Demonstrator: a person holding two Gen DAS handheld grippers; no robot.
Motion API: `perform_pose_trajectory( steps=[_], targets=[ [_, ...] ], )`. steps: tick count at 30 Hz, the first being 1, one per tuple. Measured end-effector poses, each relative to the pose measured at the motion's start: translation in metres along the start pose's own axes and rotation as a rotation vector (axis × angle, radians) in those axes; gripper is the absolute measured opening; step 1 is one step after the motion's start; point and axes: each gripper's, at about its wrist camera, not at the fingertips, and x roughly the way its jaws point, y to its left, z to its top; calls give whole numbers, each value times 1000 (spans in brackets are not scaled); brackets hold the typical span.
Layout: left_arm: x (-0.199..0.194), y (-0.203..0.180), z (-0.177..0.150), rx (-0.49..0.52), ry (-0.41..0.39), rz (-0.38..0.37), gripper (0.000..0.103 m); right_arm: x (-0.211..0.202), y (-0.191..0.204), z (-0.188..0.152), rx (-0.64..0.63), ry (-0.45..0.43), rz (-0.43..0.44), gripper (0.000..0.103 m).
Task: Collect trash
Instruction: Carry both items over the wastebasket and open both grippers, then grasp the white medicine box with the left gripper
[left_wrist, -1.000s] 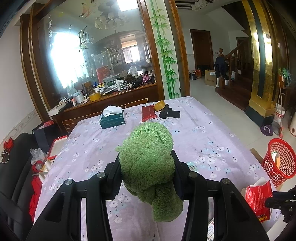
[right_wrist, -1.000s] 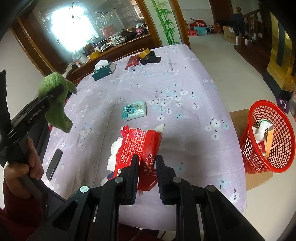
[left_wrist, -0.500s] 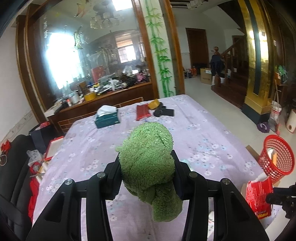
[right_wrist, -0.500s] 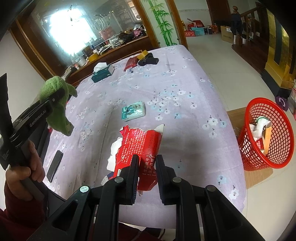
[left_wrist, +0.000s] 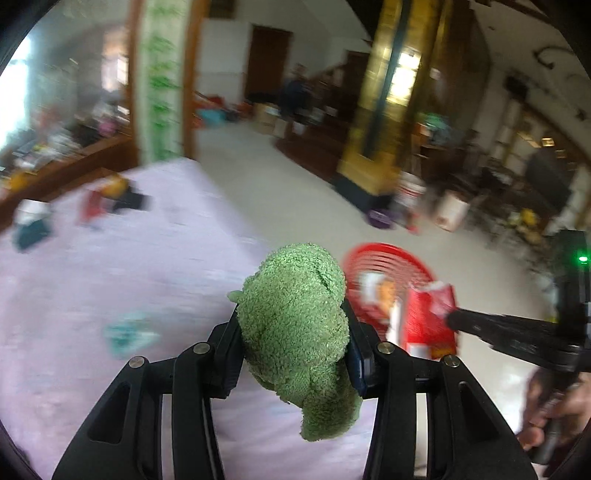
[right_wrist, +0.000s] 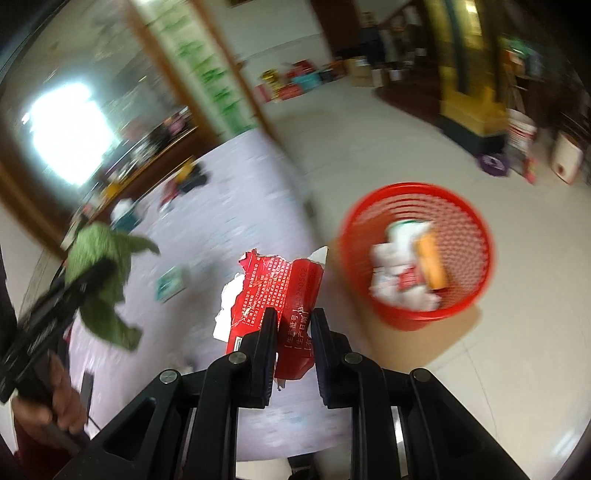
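Observation:
My left gripper (left_wrist: 293, 345) is shut on a fuzzy green cloth (left_wrist: 299, 325) that bulges above the jaws and hangs below them. My right gripper (right_wrist: 293, 321) is shut on a torn red wrapper (right_wrist: 280, 284) with white paper behind it. In the left wrist view the red wrapper (left_wrist: 430, 317) shows at the right, pinched by the right gripper (left_wrist: 452, 315). The green cloth (right_wrist: 101, 280) appears at the left of the right wrist view. A red mesh basket (right_wrist: 458, 258) stands on the floor beside the table, holding several pieces of trash. The basket (left_wrist: 391, 258) lies just behind the cloth.
The table wears a lilac flowered cloth (right_wrist: 236, 206). On it lie a teal packet (right_wrist: 171, 282), a tissue box (left_wrist: 31, 225) and dark items (left_wrist: 122, 197) at the far end. Cardboard (right_wrist: 454, 339) lies under the basket. A gold pillar (left_wrist: 384, 110) and clutter line the tiled floor.
Both views have swung right, from the table toward the floor. The red basket now sits much nearer the middle of each view. Both grips are unchanged.

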Motion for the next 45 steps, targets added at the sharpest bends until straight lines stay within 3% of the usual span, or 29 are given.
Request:
perform_pose_trajectory(
  steps=[4,8,13,17,18,20,26,34,45],
  targets=[
    [44,-41,8,20,66,-106,45,-12,-47,14,74,-43,-73,20],
    [84,-78,15,35,120,-159,45,-14,-80,31,99,-71,-134,20],
    [123,-113,25,62,138,-164,46,1,-113,54,114,-76,-176,20],
    [145,-127,34,56,128,-136,59,20,-128,72,115,-68,-191,22],
    [147,-129,36,52,127,-124,62,25,-130,75,111,-62,-195,29],
    [147,-129,37,37,120,-124,64,29,-136,80,119,-51,-194,39],
    [120,-116,34,39,69,-95,69,10,-138,73,120,-69,-164,42],
    [66,-86,17,91,30,-43,72,-12,-89,47,92,-79,-62,52],
    [16,-11,-18,25,40,17,73,-10,-19,6,48,-36,12,57]
  ],
)
